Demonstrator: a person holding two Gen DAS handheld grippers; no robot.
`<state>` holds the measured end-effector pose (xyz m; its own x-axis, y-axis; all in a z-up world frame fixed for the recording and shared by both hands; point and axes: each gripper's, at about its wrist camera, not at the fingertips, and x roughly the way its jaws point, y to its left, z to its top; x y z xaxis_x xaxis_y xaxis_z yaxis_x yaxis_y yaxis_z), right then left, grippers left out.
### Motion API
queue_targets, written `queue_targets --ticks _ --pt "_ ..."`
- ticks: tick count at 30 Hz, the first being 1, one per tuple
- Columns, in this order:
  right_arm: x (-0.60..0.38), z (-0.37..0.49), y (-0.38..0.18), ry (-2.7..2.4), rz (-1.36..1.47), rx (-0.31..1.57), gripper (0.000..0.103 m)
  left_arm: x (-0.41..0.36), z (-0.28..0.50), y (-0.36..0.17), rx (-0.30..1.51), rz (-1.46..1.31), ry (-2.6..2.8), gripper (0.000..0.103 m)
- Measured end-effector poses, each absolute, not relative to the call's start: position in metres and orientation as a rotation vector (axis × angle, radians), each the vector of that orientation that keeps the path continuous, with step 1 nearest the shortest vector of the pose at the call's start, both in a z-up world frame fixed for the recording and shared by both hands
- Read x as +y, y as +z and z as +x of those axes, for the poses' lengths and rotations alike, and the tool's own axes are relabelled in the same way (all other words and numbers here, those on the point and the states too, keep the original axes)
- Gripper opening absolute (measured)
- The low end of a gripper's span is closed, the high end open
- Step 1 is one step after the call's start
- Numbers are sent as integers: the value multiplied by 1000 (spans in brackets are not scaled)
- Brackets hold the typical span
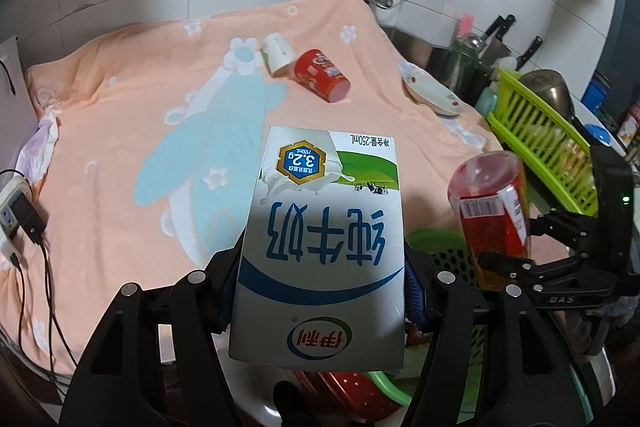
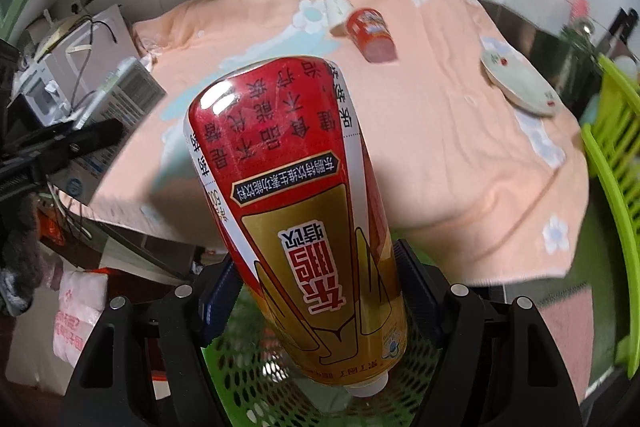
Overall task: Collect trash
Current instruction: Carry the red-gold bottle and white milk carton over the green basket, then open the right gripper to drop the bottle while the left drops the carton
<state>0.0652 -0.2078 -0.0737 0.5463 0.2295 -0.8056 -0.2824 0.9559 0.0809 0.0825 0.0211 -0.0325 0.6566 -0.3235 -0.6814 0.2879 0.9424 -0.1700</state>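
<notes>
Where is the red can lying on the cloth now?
In both views the red can lies on its side at the far middle of the peach cloth, touching the white cup, left of the plate.

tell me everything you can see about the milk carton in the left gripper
The milk carton is a small rectangular box, seemingly coated paperboard, white with a blue curved band, green stripe, blue badge and a red and green oval logo. Its print reads upside down in the left wrist view. The left gripper clamps it by its two sides near the logo end, and the other end points away over the peach blanket. It looks intact, not crushed. Only the pads touch it.
</notes>
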Motion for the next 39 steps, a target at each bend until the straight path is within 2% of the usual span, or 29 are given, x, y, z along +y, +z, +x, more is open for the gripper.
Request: queue_targets --ticks 13,39 --pt "-250 41 -108 221 14 1025 71 -12 62 -40 802 -26 -417 63" --pt "-286 6 -79 188 56 936 73 -74 34 -67 869 31 -495 63"
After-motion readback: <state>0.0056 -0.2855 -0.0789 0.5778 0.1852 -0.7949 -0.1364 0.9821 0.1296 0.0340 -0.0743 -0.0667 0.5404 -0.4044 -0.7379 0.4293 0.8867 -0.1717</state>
